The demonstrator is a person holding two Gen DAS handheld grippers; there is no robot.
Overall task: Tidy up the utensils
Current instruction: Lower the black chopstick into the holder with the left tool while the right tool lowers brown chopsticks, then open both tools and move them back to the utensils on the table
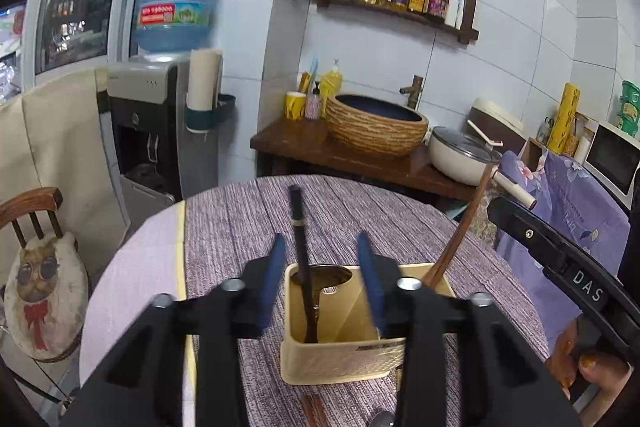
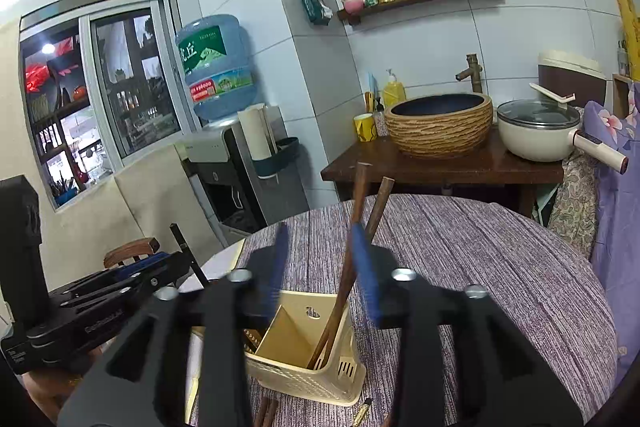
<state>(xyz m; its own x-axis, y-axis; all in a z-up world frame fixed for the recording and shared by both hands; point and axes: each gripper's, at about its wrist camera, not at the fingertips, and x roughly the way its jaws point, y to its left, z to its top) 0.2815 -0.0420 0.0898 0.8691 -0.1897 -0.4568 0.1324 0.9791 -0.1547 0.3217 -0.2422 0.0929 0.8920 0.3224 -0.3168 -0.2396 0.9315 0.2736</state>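
My left gripper [image 1: 322,279] stood partly open, its blue pads clear of the dark-handled spoon [image 1: 302,259] that rose between them, bowl down in the left compartment of the cream utensil holder [image 1: 340,359]. My right gripper [image 2: 320,267] was likewise parted; the brown wooden chopsticks [image 2: 352,259] leaned up between its fingers from the right compartment, close against one pad (whether touching, I could not tell). Both long axes ran near upright, tilted away from me, so each gripper had only to draw back clear. The holder was perforated plastic on a ribbed purple tablecloth [image 2: 480,267]; more chopsticks [image 2: 266,413] lay flat before it, nearer my right.
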